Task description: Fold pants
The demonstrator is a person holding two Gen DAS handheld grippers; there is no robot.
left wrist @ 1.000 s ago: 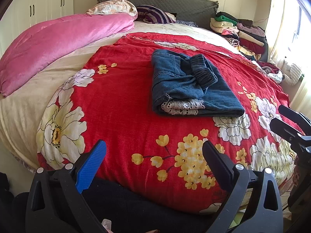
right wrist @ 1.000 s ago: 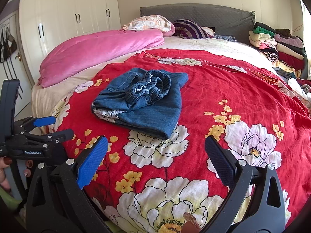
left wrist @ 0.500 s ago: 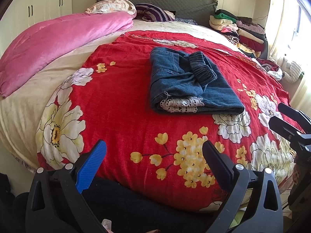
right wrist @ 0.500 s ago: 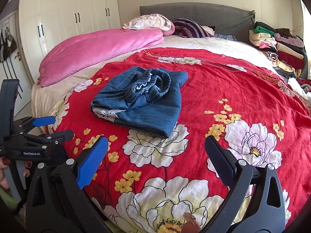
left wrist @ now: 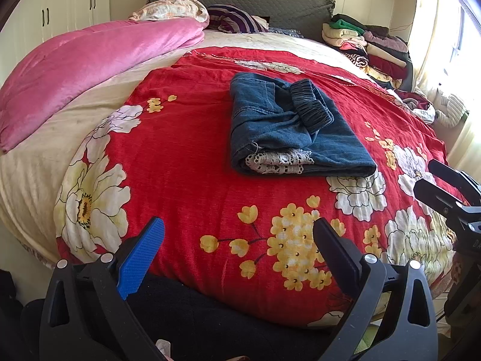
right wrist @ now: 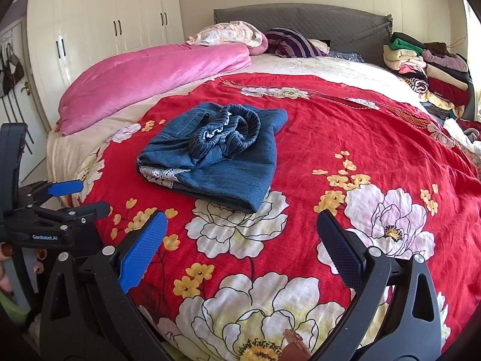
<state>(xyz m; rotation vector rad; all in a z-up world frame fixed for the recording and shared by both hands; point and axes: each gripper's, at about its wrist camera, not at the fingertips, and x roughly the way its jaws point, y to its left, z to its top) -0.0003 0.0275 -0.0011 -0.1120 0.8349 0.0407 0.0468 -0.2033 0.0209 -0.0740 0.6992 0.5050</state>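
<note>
Jaws of both our grippers spread, empty; pants (left wrist: 294,132) soft, floppy denim, folded on bed (left wrist: 186,162); we grip thick folded edge.

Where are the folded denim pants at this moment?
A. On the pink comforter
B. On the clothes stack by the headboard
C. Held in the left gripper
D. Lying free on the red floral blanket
D: the folded denim pants lie on the red floral blanket, both grippers open and clear of them.

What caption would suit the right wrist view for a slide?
Folded denim pants lie on a red floral blanket, both the right gripper and left gripper open and empty.
</note>
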